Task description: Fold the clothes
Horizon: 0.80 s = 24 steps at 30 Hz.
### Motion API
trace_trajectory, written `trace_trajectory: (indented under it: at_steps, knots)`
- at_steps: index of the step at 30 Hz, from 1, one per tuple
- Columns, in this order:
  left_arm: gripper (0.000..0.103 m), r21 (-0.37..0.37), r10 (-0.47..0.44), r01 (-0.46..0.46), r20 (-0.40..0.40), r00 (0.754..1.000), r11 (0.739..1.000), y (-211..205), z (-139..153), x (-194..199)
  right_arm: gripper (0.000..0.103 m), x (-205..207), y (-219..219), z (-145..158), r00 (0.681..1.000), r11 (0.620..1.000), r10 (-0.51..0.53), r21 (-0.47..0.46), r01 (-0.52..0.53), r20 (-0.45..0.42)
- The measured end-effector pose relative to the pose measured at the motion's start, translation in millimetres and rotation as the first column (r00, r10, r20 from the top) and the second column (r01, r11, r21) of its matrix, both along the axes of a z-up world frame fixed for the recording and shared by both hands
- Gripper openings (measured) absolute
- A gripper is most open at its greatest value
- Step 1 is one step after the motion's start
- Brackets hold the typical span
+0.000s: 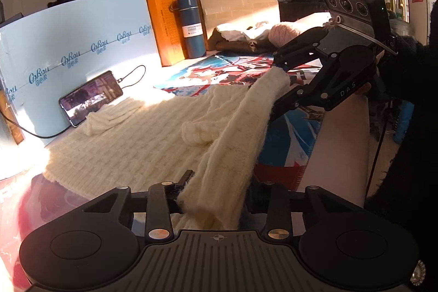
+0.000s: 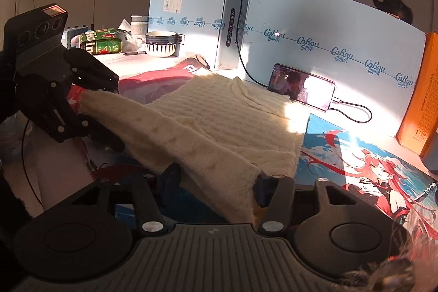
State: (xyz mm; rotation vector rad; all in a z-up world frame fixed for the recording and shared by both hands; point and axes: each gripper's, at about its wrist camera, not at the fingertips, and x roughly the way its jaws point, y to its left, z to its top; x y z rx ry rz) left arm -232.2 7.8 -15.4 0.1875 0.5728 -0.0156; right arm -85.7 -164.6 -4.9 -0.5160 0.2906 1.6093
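While spread on the anime mat (image 2: 369, 171), with hem lifted: cream sweater (image 1: 142, 138), the rest flat beside the phone (image 1: 90, 97) propped against the blue box (image 1: 68, 54). Behind, orange box (image 1: 164, 21), flask (image 1: 191, 26), cardboard box (image 1: 238, 2), heap of clothes (image 1: 246, 37).

Left gripper (image 1: 216, 193): narrowed, clamped on one hem corner, knit bunched between the fingers (image 1: 186, 177). Right gripper (image 1: 276, 92): likewise narrowed, pinching the other corner, raised off the mat. Hem stretched taut between both, sloping up toward the right one.

Further left in the right wrist view: green carton (image 2: 101, 43), striped bowl (image 2: 160, 44), cup (image 2: 139, 23) on the table.
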Motion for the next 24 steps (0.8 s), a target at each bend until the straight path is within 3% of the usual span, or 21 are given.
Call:
trace_trajectory:
  at_steps: [2, 4, 7, 9, 12, 16, 24]
  knots:
    - [0.03, -0.007, -0.04, 0.04, -0.011, 0.999, 0.999, -7, 1, -3, 0.02, 0, -6, 0, 0.999, 0.998, 0.034, -0.042, -0.035, -0.025]
    - [0.03, -0.016, -0.09, 0.09, -0.016, 0.996, 0.996, -14, 6, -10, 0.017, -1, -16, 5, 0.997, 0.997, 0.062, -0.047, -0.064, -0.05]
    - [0.03, -0.043, -0.145, 0.146, 0.035, 0.989, 0.988, -15, 16, -20, 0.016, -4, -35, 25, 0.99, 0.993, 0.115, 0.039, -0.112, -0.084]
    - [0.03, -0.055, -0.105, 0.113, 0.122, 0.987, 0.992, -7, 23, -22, 0.016, -3, -37, 37, 0.992, 0.99, 0.106, 0.105, -0.098, -0.069]
    - [0.031, -0.076, 0.034, -0.017, 0.219, 0.975, 0.997, 10, 28, -10, 0.016, 5, -15, 43, 0.999, 0.986, 0.044, 0.161, -0.04, -0.019]
    - [0.031, -0.132, 0.204, -0.175, 0.247, 0.947, 0.976, 35, 30, 16, 0.016, 20, 27, 45, 1.0, 0.976, -0.023, 0.217, 0.025, -0.01]
    - [0.022, -0.243, 0.456, -0.393, 0.32, 0.831, 0.887, 83, 48, 48, 0.016, 39, 96, 57, 0.99, 0.932, -0.14, 0.335, 0.138, -0.019]
